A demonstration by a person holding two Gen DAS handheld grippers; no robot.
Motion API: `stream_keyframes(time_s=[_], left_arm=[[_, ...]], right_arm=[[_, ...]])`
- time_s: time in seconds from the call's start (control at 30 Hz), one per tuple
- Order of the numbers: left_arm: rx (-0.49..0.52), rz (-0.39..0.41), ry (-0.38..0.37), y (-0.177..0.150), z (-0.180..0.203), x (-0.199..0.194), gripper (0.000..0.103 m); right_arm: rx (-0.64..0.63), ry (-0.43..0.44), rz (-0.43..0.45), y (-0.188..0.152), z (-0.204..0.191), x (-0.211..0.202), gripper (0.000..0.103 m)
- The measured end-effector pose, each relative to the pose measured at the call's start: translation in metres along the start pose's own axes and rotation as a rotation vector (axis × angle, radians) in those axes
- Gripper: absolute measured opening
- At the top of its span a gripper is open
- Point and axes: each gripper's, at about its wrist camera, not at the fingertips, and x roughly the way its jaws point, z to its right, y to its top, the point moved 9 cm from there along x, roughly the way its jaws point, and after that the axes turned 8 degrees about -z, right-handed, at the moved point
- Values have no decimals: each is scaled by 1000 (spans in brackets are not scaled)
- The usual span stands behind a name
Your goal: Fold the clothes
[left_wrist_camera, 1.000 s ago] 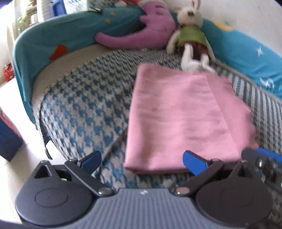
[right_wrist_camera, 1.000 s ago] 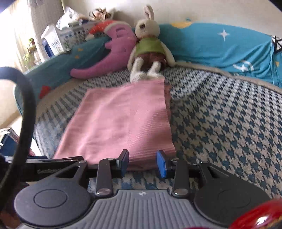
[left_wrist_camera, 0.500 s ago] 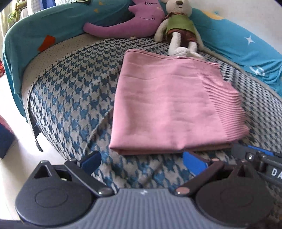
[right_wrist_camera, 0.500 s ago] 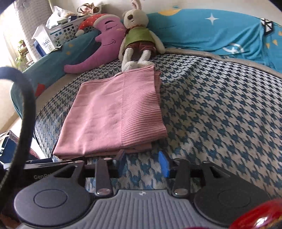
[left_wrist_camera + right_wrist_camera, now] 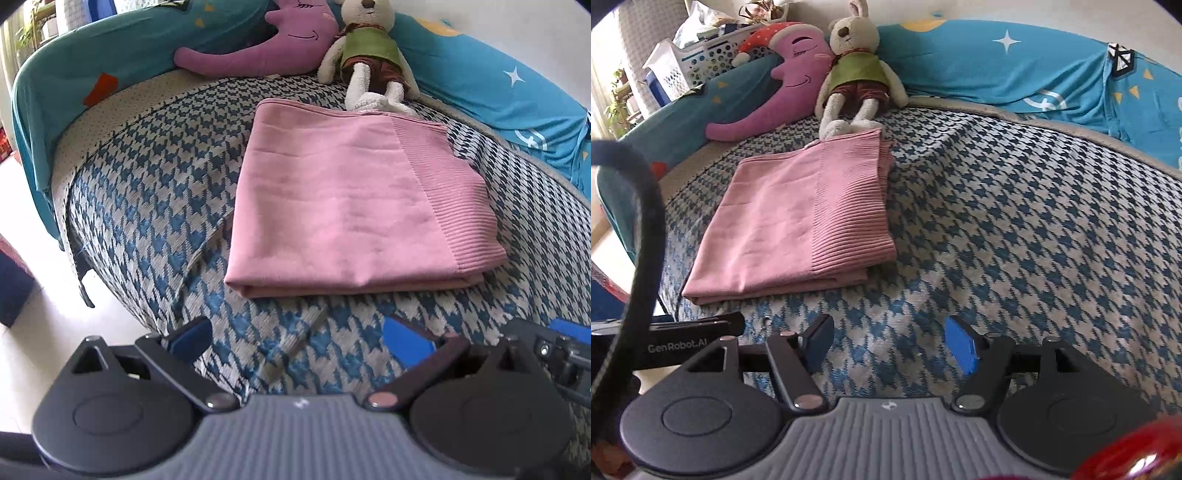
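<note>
Here the folded pink garment (image 5: 354, 206) lies flat on the houndstooth bedspread (image 5: 1015, 229), at twelve o'clock from the left gripper (image 5: 295, 338), whose jaws gape wide and empty; the right gripper (image 5: 890, 345) is opening, nothing between its jaws.

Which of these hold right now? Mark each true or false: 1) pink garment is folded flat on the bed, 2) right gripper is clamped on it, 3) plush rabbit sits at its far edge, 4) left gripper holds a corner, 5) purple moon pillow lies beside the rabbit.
1) True: the pink garment lies folded on the bed.
2) False: the right gripper is opening, nothing between its jaws.
3) True: the rabbit has its feet at the far edge.
4) False: the left gripper is open and empty, short of the garment.
5) True: the moon pillow lies next to the rabbit.
</note>
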Motion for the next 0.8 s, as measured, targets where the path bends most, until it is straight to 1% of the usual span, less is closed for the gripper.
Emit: stream_keyframes(time_s=[0.07,0.17,0.2,0.27,0.4,0.47,0.63,0.8], left_arm=[[15,-3,14,1,2,0,103],[30,-9,21,3,5,-1,103],[35,-12,22,3,7,-3,103],[43,-11,25,5,9,-5,103],[43,-22,21,7,12,-8,103],[40,-29,23,8,12,-9,103],[27,-36,29,8,10,-10,103],[37,-44,49,9,11,-8,103]], right_arm=[[2,-6,-6,4,0,-2,68],[-14,-30,-36,11,-2,-5,76],[-21,-34,-42,12,-3,-6,77],[-43,-39,-55,15,-6,-9,79],[-115,-54,-68,18,-10,-17,87],[-148,-62,-73,18,-11,-21,88],[-114,-37,-95,15,-16,-21,89],[-64,-63,-101,21,-14,-10,89]])
